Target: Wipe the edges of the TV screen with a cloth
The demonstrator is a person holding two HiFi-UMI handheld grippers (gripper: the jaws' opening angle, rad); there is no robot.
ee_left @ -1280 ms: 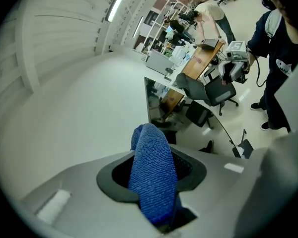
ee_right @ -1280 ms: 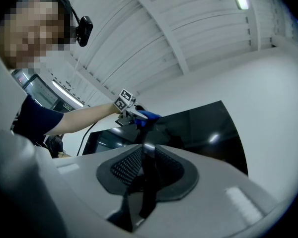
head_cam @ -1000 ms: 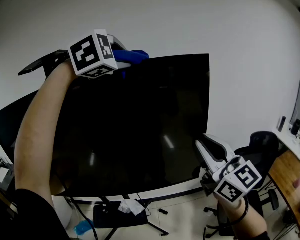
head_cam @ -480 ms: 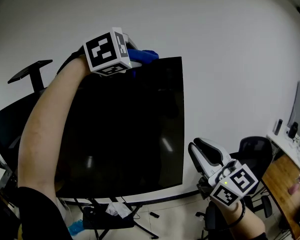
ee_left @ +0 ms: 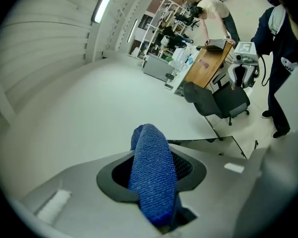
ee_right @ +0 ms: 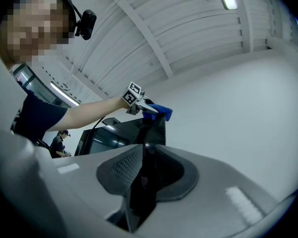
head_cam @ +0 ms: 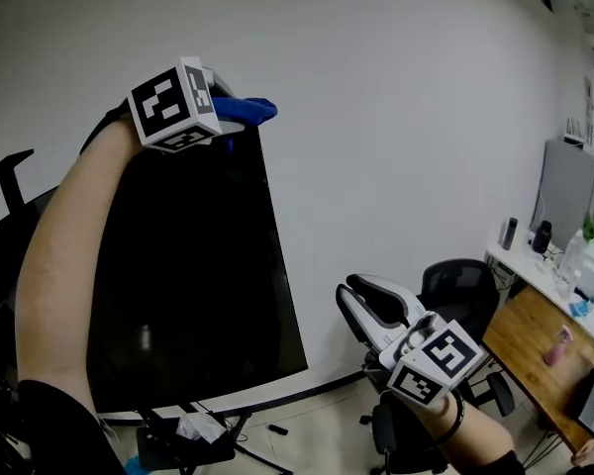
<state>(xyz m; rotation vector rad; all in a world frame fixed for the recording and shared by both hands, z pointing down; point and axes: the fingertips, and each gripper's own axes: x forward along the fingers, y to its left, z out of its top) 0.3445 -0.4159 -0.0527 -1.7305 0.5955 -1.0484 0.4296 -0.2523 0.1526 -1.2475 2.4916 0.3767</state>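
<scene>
The black TV screen point(head_cam: 198, 265) stands on a stand in front of a white wall. My left gripper point(head_cam: 240, 117) is up at the screen's top right corner, shut on a folded blue cloth point(head_cam: 255, 109) that lies on the top edge. The left gripper view shows the cloth point(ee_left: 151, 177) clamped between the jaws, with a sliver of the TV's edge point(ee_left: 203, 143) beyond. My right gripper point(head_cam: 354, 300) hangs low, right of the screen's right edge and apart from it. Its jaws stand together with nothing held. From the right gripper point(ee_right: 144, 148) I see the TV point(ee_right: 114, 135) and the cloth point(ee_right: 161, 112).
A black office chair point(head_cam: 455, 285) and a wooden desk point(head_cam: 535, 334) with small items stand at the right. The TV stand's legs point(head_cam: 208, 433) and some clutter lie on the floor below. People point(ee_left: 283, 58) stand farther back in the room.
The left gripper has slid the cloth rightwards along the top edge to the corner. The view has swung right, so the screen looks narrower. The right gripper now sits clear of the right edge.
</scene>
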